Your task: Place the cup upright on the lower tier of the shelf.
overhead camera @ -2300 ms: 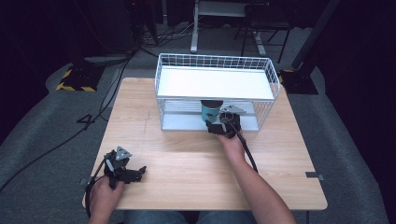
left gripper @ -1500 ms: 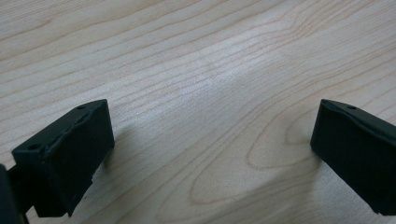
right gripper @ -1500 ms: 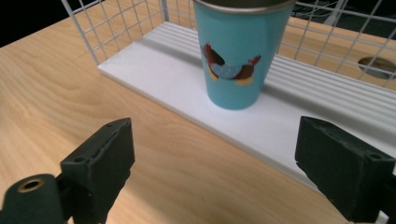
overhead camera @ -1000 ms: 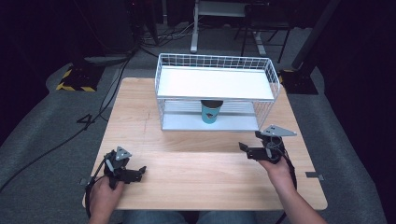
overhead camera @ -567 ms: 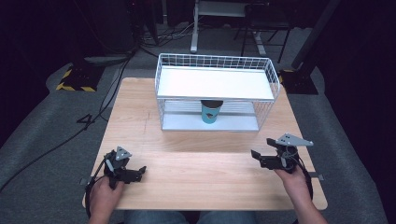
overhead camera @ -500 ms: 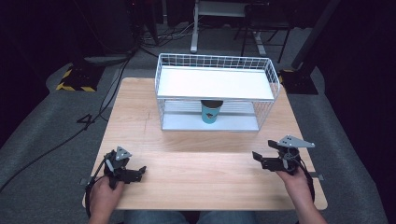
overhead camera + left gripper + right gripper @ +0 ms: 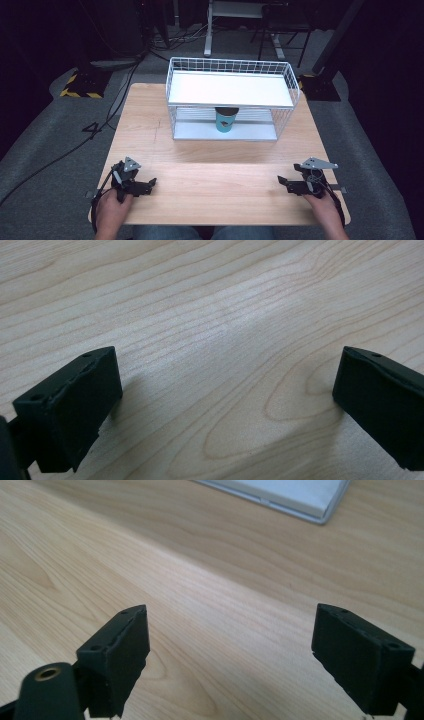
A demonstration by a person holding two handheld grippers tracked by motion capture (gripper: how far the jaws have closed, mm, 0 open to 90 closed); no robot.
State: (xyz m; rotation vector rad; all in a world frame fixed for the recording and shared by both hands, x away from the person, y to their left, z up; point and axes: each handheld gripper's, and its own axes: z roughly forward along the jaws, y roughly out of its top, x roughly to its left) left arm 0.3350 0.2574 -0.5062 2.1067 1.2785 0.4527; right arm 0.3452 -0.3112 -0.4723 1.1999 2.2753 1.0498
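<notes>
A teal paper cup with a dark rim stands upright on the lower level of a white wire rack at the back of the wooden table. My left gripper rests low at the table's front left, open, with nothing between its jaws; its own view has bare wood between them. My right gripper sits at the front right, open and empty, its jaws wide apart over the wood. A corner of the rack's base lies far off in the right gripper view.
The rack has a white top shelf above the cup. Table edges lie close behind both hands. Beyond the table are grey floor, cables, a yellow-black striped block and a desk frame.
My right gripper has drawn back from the cup in the rack to the table's front right, leaving the cup standing on the lower level. The left gripper has stayed put.
</notes>
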